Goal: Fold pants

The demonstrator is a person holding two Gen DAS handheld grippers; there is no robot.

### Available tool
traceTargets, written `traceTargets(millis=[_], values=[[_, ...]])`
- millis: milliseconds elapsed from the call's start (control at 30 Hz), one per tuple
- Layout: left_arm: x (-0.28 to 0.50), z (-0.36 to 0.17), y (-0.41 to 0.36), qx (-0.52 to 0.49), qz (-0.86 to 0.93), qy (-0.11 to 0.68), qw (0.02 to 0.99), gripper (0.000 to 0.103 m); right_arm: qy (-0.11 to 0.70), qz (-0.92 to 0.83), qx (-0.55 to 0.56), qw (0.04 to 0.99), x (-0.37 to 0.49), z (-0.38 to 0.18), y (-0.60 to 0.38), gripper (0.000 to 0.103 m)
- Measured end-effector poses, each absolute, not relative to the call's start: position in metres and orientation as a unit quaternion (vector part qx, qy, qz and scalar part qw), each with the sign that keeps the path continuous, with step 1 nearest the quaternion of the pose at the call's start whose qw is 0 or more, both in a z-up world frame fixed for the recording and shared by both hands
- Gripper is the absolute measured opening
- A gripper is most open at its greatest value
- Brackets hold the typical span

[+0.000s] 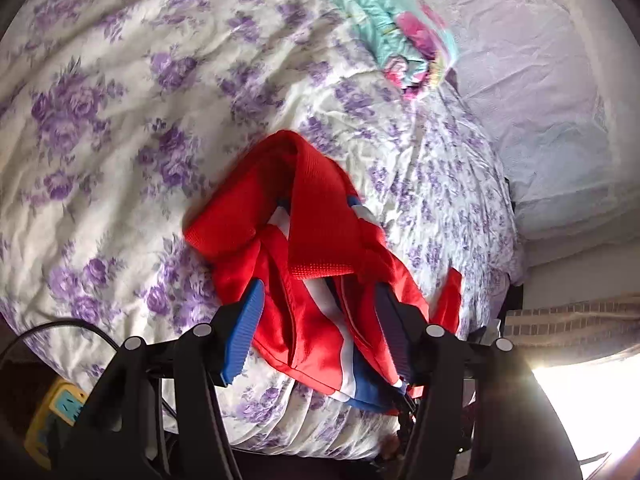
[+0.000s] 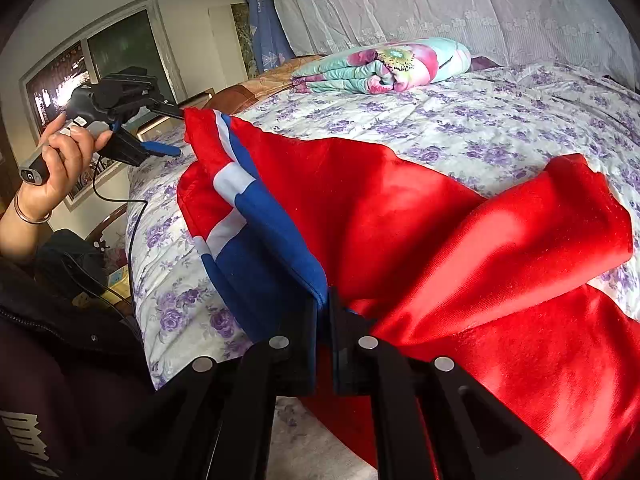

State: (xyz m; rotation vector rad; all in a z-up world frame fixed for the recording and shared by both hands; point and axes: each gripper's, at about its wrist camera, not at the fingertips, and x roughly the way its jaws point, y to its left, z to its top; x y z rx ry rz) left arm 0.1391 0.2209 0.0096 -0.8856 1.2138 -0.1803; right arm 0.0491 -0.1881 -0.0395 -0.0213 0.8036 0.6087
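With the right gripper pinching the pants, we judged the spread left gripper should regrip their near edge squarely.

A bed sheet printed with purple flowers on white covers the bed, wrinkled all over. Near the far side lies a folded quilt in turquoise with large pink blossoms, resting on the sheet just before a pale lilac embroidered cover that rises behind it. A blue patterned cloth hangs at the wall corner. A window with a grey frame sits in the white wall. Low beside the bed lies a yellow power strip.
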Motion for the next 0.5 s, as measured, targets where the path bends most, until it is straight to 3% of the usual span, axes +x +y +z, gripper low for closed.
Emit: traceTargets(millis=[333, 400, 500], values=[[0.114, 0.036, 0.231, -0.434, -0.058, 0.495, 0.750, 0.057, 0.378, 0.291, -0.006, 0.879, 0.046, -0.039, -0.190, 0.006], [0.120, 0.034, 0.226, -0.414, -0.055, 0.510, 0.752, 0.063, 0.377, 0.292, -0.006, 0.879, 0.046, -0.039, -0.190, 0.007], [0.127, 0.015, 0.219, -0.395, -0.038, 0.549, 0.736, 0.063, 0.374, 0.292, -0.005, 0.880, 0.044, -0.038, -0.190, 0.007]])
